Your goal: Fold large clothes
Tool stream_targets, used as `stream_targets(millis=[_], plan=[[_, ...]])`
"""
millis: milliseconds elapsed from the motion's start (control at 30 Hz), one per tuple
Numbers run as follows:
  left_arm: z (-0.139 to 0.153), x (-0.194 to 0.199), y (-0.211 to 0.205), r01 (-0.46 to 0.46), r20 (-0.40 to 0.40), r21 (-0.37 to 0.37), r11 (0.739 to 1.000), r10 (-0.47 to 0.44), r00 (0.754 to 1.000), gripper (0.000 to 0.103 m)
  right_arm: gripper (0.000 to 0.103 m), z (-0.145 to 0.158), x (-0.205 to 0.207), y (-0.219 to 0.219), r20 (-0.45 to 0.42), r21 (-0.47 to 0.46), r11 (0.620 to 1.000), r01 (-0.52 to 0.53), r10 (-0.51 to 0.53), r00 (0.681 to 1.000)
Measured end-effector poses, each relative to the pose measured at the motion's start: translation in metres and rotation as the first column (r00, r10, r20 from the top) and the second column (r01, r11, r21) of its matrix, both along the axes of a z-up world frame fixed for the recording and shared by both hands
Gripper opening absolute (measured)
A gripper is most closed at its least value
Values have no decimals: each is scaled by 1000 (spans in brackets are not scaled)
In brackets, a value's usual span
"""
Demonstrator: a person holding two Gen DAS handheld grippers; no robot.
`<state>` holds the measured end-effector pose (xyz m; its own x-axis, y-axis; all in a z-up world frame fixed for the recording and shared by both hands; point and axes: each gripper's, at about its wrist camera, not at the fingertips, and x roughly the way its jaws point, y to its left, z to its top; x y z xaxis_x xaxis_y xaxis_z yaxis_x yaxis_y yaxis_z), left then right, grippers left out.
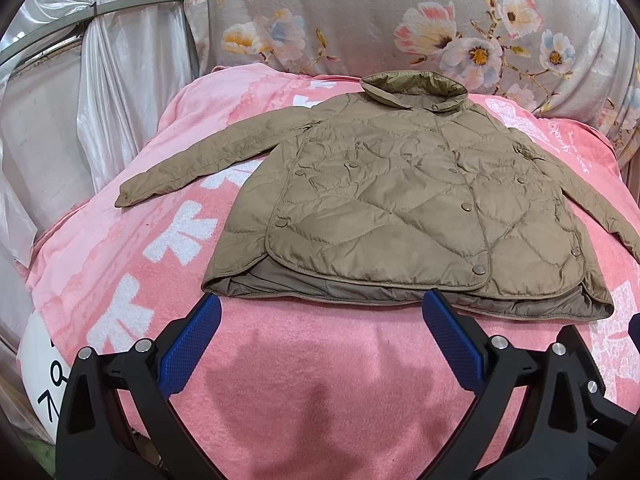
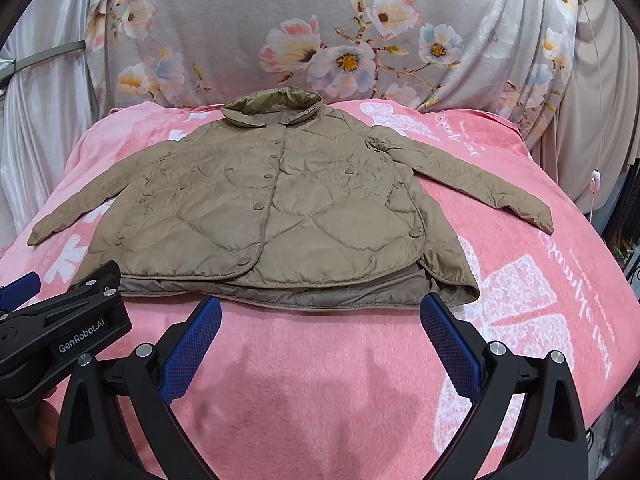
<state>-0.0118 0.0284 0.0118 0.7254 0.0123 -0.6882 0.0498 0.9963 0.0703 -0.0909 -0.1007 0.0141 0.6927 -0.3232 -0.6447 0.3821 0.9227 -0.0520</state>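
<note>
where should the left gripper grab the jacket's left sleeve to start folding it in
Probably at the cuff of the left sleeve. It lies flat and stretched out away from the jacket body on the pink blanket, its end free. Come in from the outer left side, the open left gripper pinching the thin cuff edge.

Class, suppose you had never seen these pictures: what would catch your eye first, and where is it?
The tan quilted jacket lies flat, buttoned, on the pink blanket, collar toward the floral cloth behind, sleeves spread to both sides. Nearest the camera, the right gripper and left gripper hang open just short of the hem, holding nothing.
</note>
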Motion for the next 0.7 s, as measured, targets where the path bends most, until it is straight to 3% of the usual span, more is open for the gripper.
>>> stream_targets(millis=[700], plan=[[0,0,2,0,-1,0,1000,0,1000,98,98,-1,0,1,-1,-3,1000,0,0,1000]])
